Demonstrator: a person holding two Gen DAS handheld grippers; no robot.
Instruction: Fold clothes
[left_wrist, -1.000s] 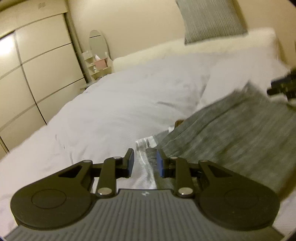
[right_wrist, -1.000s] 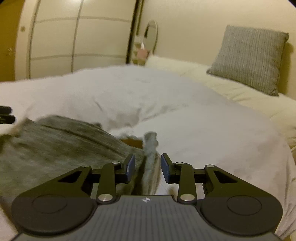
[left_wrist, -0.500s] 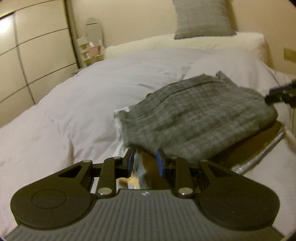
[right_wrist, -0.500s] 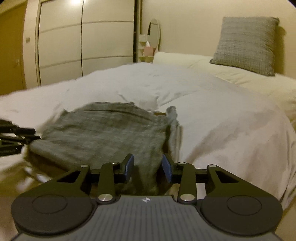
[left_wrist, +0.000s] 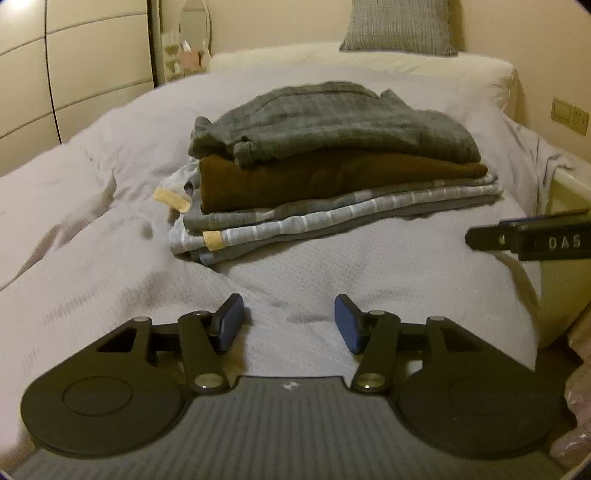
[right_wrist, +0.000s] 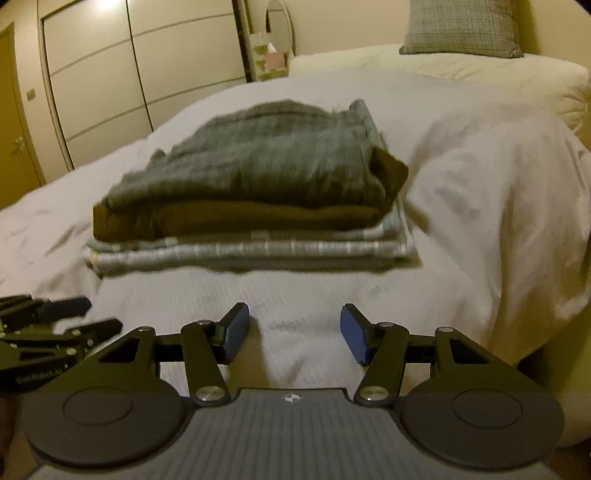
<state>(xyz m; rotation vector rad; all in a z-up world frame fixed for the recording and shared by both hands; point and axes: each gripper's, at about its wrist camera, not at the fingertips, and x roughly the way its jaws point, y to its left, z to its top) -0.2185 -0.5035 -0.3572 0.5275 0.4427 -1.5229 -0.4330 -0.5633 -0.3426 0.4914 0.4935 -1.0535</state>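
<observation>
Clothes stack (left_wrist: 332, 173) sat mid-bed, grey top (left_wrist: 332, 118) uppermost, edges roughly squared. Bare duvet (left_wrist: 110, 258) all round, plenty room. Left gripper (left_wrist: 289, 323) and right gripper (right_wrist: 294, 333) hung low before stack, fingers spread wide, holding nothing.

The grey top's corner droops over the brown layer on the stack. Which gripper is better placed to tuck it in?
Probably the left gripper. It is open and empty, and the drooping corner of the grey top faces its camera. From the right gripper, also open, that corner cannot be made out.
</observation>
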